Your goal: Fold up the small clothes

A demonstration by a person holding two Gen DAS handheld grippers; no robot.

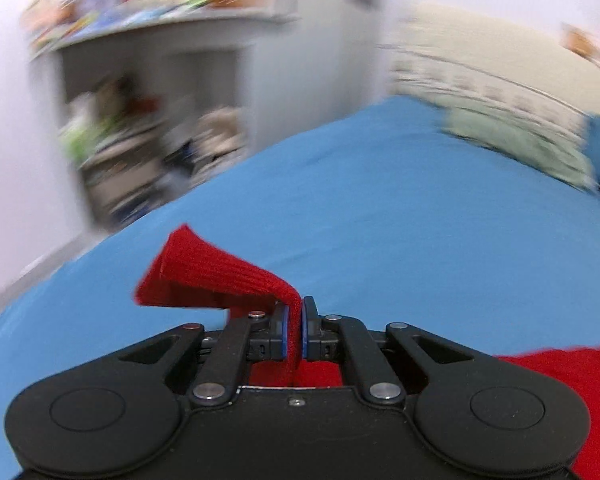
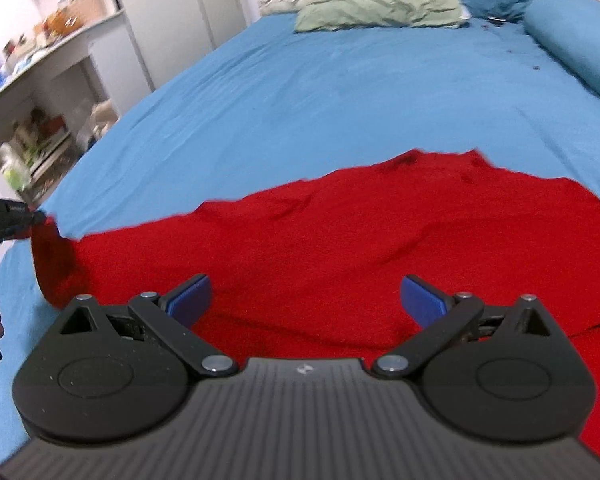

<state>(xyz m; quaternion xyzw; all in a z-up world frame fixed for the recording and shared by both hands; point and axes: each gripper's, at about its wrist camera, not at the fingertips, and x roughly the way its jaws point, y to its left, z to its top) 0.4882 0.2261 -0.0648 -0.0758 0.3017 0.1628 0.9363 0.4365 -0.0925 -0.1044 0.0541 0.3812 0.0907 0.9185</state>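
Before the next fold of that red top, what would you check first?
1. Left fingers pinching the red top: ok, cloth sits between the pads.
2. Right fingers open above the top: ok, nothing held.
3. Top lying flat: not ok, it is wrinkled and lifted at the left corner.
4. Blue sheet bare beyond the top: ok.
5. Which part of the top is pinched, sleeve or hem: cannot tell.

A wide bed with a blue sheet lies ahead; a cluttered white shelf unit, somewhat blurred, stands against the pale wall ahead-left.
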